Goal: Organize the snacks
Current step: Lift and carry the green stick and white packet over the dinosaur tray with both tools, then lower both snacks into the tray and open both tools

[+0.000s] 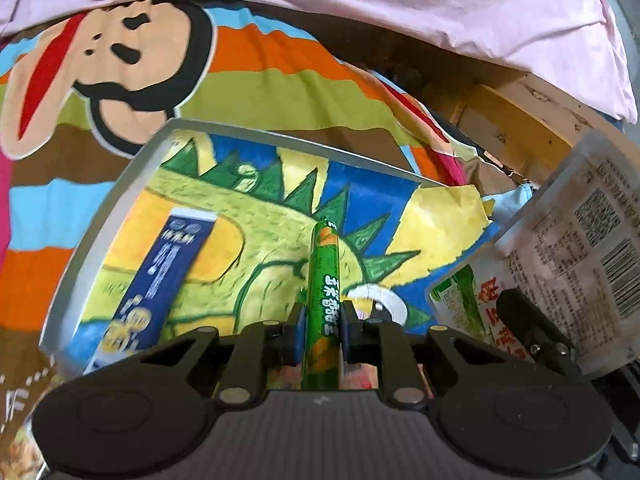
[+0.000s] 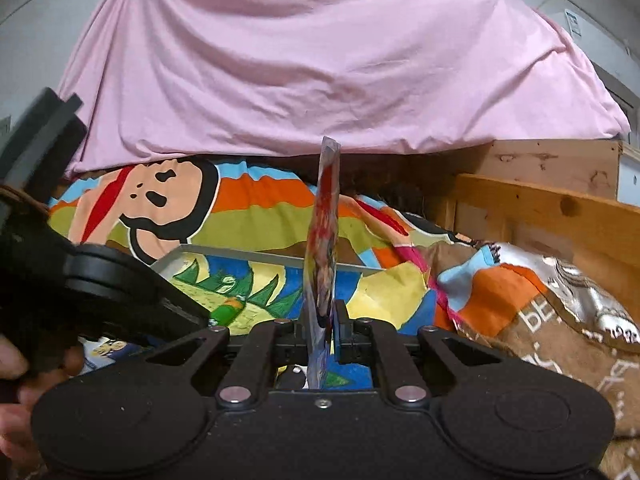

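My left claw (image 1: 320, 322) is clamped on a green sausage stick (image 1: 323, 280), its rear end hidden behind the claw, above the tray (image 1: 100, 208). My right claw (image 2: 326, 326) pinches a flat snack packet (image 2: 323, 240) edge-on, print unreadable. A blue packet (image 1: 160, 280) lies left, partly cut off.

The lower end of the green printed sausage stick (image 1: 323, 300) is hidden behind the left claw's (image 1: 323, 320) black body, and the long blue snack box (image 1: 160, 280) is smeared so its print cannot be read. In the right wrist view, the flat red-printed pouch (image 2: 322, 248) shows only its thin edge. At that view's left edge a hand (image 2: 16, 384) is cut off and partly covered by the black housing.
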The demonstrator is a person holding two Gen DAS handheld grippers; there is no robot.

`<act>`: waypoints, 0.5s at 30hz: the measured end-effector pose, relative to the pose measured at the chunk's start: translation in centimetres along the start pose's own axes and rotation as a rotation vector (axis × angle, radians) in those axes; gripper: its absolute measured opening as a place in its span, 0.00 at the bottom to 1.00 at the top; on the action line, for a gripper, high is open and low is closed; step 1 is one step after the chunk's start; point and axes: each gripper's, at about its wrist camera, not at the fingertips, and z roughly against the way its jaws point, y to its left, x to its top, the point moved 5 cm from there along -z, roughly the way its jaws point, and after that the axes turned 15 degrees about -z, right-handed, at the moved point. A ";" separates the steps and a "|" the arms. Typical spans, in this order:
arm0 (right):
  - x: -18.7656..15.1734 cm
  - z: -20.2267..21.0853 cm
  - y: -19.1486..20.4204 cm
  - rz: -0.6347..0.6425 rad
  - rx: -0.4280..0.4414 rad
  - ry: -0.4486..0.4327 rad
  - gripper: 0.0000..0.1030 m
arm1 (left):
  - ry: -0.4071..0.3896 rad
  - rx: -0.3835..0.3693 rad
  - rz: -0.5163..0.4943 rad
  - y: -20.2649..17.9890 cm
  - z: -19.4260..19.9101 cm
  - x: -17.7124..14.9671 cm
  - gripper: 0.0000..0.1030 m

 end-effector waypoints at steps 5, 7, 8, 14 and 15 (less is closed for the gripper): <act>0.2 -1.8 0.2 0.068 -0.048 -0.009 0.09 | -0.016 0.013 0.005 0.6 -1.7 0.9 0.18; -0.1 -2.7 0.3 0.100 -0.080 0.005 0.09 | -0.013 0.018 0.015 1.1 -2.3 1.0 0.18; -0.2 -3.0 0.2 0.107 -0.090 0.011 0.09 | -0.012 0.021 0.017 1.3 -2.4 1.1 0.18; -0.9 -4.5 1.2 0.113 -0.088 0.071 0.14 | -0.007 0.041 0.007 2.8 -3.0 0.8 0.18; -0.9 -4.5 1.6 0.117 -0.079 0.073 0.16 | -0.008 0.041 0.006 3.0 -3.0 0.7 0.18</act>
